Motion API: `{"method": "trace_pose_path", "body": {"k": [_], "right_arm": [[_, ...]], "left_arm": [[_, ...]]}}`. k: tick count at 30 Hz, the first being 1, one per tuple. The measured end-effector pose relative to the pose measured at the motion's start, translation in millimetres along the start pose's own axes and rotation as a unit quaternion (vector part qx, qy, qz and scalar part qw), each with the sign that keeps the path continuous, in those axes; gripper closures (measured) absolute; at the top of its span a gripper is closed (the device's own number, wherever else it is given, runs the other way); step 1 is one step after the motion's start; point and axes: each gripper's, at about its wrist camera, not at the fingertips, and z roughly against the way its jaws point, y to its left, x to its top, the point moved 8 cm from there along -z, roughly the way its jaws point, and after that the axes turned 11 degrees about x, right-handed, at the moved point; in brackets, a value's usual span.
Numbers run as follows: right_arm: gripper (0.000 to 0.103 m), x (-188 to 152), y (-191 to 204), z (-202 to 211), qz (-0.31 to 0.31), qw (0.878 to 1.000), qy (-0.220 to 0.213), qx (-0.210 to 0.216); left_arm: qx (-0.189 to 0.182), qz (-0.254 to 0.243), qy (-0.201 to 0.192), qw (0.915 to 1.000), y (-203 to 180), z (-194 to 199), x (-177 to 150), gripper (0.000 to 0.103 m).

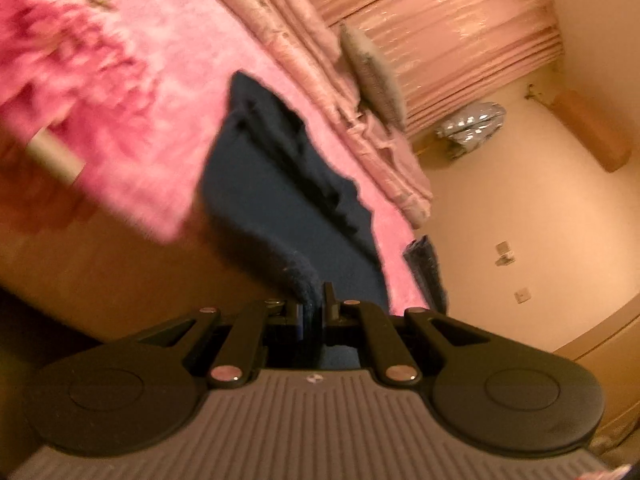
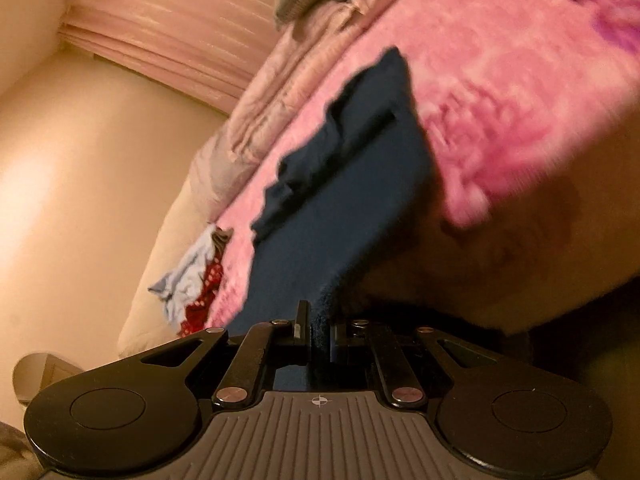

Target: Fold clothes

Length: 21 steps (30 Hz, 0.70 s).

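Observation:
A dark navy garment [image 1: 276, 184] lies on a pink fluffy blanket [image 1: 160, 92] on the bed and stretches toward me. My left gripper [image 1: 316, 304] is shut on one near edge of the garment. In the right wrist view the same navy garment [image 2: 340, 200] runs from the pink blanket [image 2: 500, 80] down to my right gripper [image 2: 318, 316], which is shut on its other near edge. Both views are tilted and blurred.
A folded pink quilt [image 1: 320, 60] and a grey cushion [image 1: 376, 80] lie at the far side of the bed. A second dark item [image 1: 426, 272] hangs at the bed edge. A light blue and red pile of clothes [image 2: 196, 276] lies near the blanket's edge. Cream wall [image 2: 80, 160] behind.

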Motion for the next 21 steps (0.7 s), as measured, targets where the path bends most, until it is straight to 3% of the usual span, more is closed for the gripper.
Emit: {"method": "trace_pose_path", "body": {"k": [4,8,12,14,16,18,21], "right_arm": [[0.097,61.1,8.0,-23.6,0.016,1.0,-0.008,0.012],[0.097,142.0,1.1,-60.1,0.01,0.999,-0.028,0.016],[0.097,226.5,-43.7,-115.9,-0.067,0.995,-0.08,-0.006],[0.083,255.0,-80.4,-144.2,-0.116,0.987,-0.097,-0.044],[0.028,261.9,-101.7,-154.2,-0.107,0.985,-0.102,-0.087],[0.024,268.6,-122.3,-163.2,-0.097,0.981,-0.106,-0.129],[0.024,260.6,-122.1,-146.0,-0.037,0.987,-0.106,-0.111]], "left_arm": [[-0.025,-0.003,-0.003,0.9997,-17.9,-31.4,53.7,0.098],[-0.022,0.03,-0.002,0.9993,-14.4,-103.9,122.2,0.098],[-0.02,0.063,-0.001,0.9978,-10.8,-176.4,190.8,0.097],[0.004,0.099,0.004,0.9951,5.4,-213.7,216.2,0.095],[0.036,0.114,0.004,0.9928,26.0,-232.4,228.8,0.094],[0.065,0.125,0.002,0.9901,45.7,-247.7,240.6,0.083],[0.073,0.071,-0.024,0.9945,58.9,-231.1,246.6,0.081]]}}
